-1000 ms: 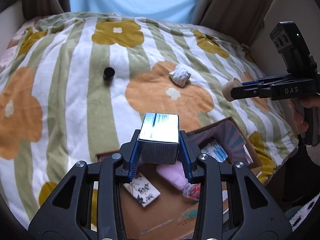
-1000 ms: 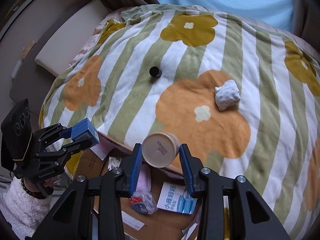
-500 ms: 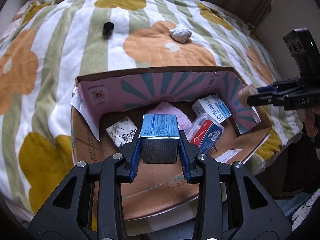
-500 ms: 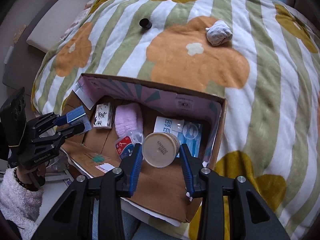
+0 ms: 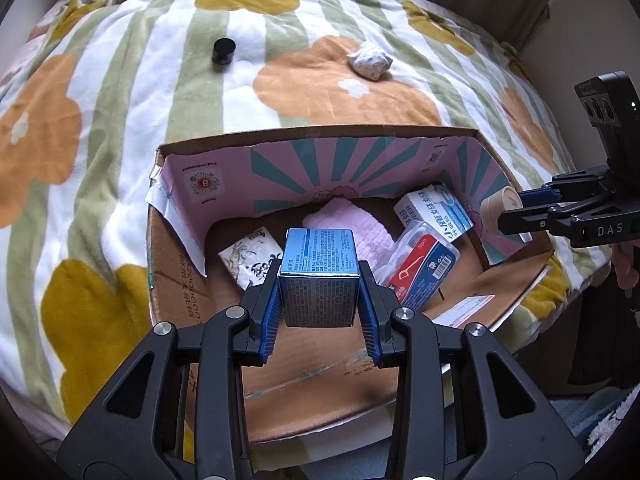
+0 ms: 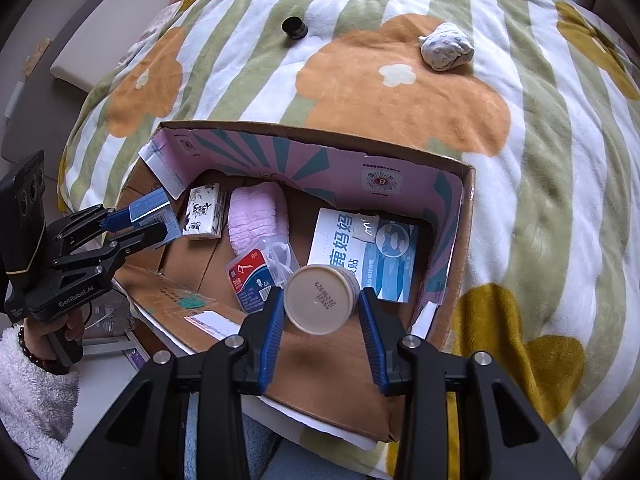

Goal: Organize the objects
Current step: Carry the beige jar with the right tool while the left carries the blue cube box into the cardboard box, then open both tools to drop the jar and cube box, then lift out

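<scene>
My left gripper [image 5: 319, 304] is shut on a small blue box [image 5: 319, 276], held above the near left part of an open cardboard box [image 5: 316, 132] with a pink and teal inner wall. In the right wrist view the same left gripper [image 6: 138, 224] shows at the left with the blue box [image 6: 150, 210]. My right gripper [image 6: 320, 306] is shut on a round beige jar [image 6: 318, 300], bottom toward the camera, over the box's [image 6: 466, 216] right side. The jar [image 5: 500, 210] also shows in the left wrist view.
Inside the box lie a tissue pack [image 5: 250, 258], a pink cloth [image 5: 352, 228], a floss-pick case [image 5: 424, 264] and a white-blue carton [image 5: 434, 214]. On the flowered blanket [image 5: 120, 100] beyond sit a black cap [image 5: 224, 50] and a balled sock [image 5: 370, 60]. A white fuzzy sleeve [image 6: 32, 396] is at lower left.
Both grippers came down and tipped further downward over the cardboard box, each keeping its object. Over the last half second they stayed almost still.
</scene>
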`<state>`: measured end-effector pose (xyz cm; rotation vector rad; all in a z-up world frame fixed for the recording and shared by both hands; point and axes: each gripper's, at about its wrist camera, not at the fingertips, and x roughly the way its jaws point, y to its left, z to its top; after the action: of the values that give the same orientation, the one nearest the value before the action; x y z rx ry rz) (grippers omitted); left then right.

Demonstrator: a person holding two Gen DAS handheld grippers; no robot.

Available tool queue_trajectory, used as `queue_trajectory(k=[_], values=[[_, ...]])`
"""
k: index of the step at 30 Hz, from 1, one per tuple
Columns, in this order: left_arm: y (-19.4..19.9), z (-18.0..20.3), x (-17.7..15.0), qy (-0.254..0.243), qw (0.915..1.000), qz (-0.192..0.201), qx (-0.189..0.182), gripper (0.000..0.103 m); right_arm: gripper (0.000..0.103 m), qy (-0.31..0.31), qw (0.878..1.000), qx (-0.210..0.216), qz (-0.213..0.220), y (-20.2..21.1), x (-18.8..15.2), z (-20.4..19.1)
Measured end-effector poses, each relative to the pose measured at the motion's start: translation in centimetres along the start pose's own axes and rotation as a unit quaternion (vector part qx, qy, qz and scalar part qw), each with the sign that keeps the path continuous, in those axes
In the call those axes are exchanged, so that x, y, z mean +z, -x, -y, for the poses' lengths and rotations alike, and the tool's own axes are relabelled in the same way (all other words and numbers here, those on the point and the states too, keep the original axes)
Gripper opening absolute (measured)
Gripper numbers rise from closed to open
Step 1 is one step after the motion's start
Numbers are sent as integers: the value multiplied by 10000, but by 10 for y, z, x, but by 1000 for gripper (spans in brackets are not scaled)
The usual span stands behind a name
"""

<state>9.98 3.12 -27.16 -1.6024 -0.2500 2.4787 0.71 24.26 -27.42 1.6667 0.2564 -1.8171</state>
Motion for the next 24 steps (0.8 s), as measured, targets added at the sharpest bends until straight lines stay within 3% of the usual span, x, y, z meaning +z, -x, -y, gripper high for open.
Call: queue_trajectory(k=[3, 4, 5, 6, 24], values=[[-1, -3, 2, 160, 9998, -40, -117, 34, 42, 23, 10000, -88, -39, -3, 1, -2], [0, -4, 3, 214, 9997, -14, -151, 36, 56, 27, 10000, -76, -46, -5, 1, -2], [1, -5, 3, 232, 9996, -8, -185, 57, 72, 11, 9999, -119, -46, -5, 1, -2], [1, -5, 4, 240, 9995, -17, -193, 102, 76, -5, 9999, -153, -19, -5, 1, -2], [17, -6, 34, -127, 9998, 106, -125, 103, 78, -388, 9986, -325, 141, 4, 9, 5]])
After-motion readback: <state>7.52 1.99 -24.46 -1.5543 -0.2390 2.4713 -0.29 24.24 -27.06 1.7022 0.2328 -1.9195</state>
